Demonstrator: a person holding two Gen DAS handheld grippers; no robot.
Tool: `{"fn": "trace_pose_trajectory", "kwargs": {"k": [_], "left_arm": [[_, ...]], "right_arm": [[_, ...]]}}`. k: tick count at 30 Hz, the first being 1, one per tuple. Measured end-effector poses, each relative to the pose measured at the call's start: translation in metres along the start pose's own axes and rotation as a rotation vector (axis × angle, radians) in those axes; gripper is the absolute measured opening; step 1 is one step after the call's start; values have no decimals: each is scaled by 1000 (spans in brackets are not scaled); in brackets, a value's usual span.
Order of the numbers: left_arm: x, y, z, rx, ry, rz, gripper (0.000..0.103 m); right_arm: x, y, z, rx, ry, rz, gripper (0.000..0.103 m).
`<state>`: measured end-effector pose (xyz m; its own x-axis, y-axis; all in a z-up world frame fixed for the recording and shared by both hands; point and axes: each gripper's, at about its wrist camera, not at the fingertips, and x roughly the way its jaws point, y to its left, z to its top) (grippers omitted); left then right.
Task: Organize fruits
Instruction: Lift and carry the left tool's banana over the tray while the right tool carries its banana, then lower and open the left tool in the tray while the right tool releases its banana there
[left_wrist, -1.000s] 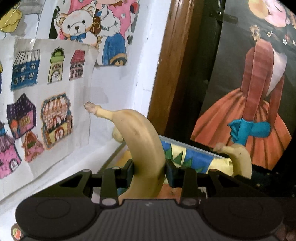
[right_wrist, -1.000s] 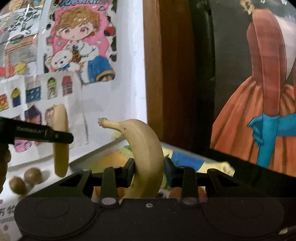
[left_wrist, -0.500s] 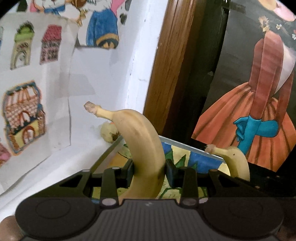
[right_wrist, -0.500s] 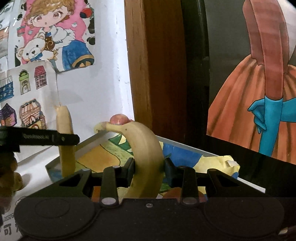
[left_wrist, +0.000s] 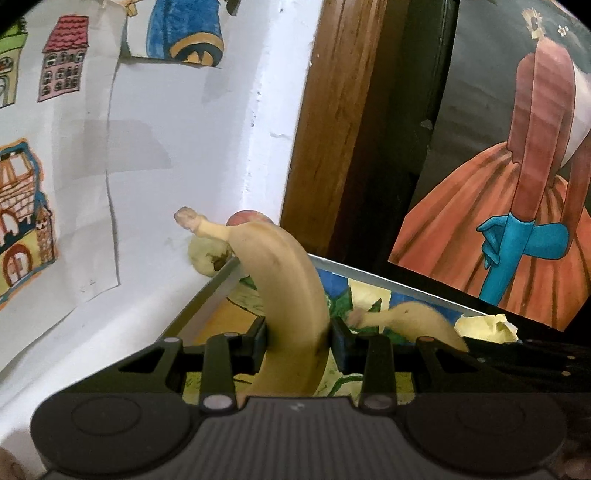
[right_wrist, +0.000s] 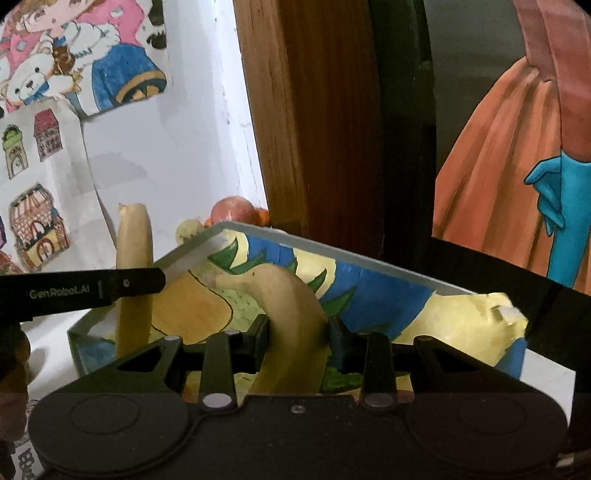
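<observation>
Both claws, left gripper (left_wrist: 299, 341) and right gripper (right_wrist: 297, 341), clamp bananas above a painted tray (right_wrist: 369, 264) by the white wall (left_wrist: 192, 147).

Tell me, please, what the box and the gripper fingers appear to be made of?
The box looks like painted cardboard or thin board: matte, with a pale grey cut rim and hand-coloured panels. The right gripper fingers look like black moulded plastic, matte, with silvery pins at the joints.

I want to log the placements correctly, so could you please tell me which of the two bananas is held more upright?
The left gripper's banana: it stands nearly vertical beside the tray's left wall, while the right gripper's banana curves forward over the tray.
</observation>
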<state>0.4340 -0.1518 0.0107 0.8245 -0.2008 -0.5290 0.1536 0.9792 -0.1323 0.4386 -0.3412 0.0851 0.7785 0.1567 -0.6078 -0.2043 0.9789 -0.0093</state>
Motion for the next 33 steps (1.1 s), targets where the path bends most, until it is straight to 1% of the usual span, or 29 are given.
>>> {"fn": "trace_pose_trajectory", "kwargs": {"k": [7, 13, 19, 21, 24, 28, 30, 31, 32, 33], "left_arm": [[15, -6, 4, 26, 30, 7, 40], [31, -5, 1, 5, 65, 3, 40], [40, -9, -3, 17, 76, 2, 40], [41, -10, -4, 22, 77, 3, 40], [44, -11, -6, 18, 83, 1, 40], [47, -11, -7, 11, 96, -2, 40], [46, -10, -8, 4, 89, -5, 41], [44, -10, -8, 2, 80, -6, 41], [41, -9, -7, -3, 71, -5, 43], [38, -9, -5, -9, 60, -5, 49]], "right_arm": [[16, 0, -3, -7, 36, -24, 36], [20, 1, -3, -23, 55, -32, 37], [24, 4, -3, -42, 80, -40, 37], [25, 5, -2, -48, 81, -47, 32], [26, 8, 0, -62, 82, -51, 33], [28, 11, -1, -75, 90, -59, 40], [26, 11, -2, -78, 81, -68, 47], [24, 12, -2, -81, 75, -77, 49], [21, 11, -2, -80, 67, -83, 54], [18, 10, -2, -75, 59, -84, 58]]}}
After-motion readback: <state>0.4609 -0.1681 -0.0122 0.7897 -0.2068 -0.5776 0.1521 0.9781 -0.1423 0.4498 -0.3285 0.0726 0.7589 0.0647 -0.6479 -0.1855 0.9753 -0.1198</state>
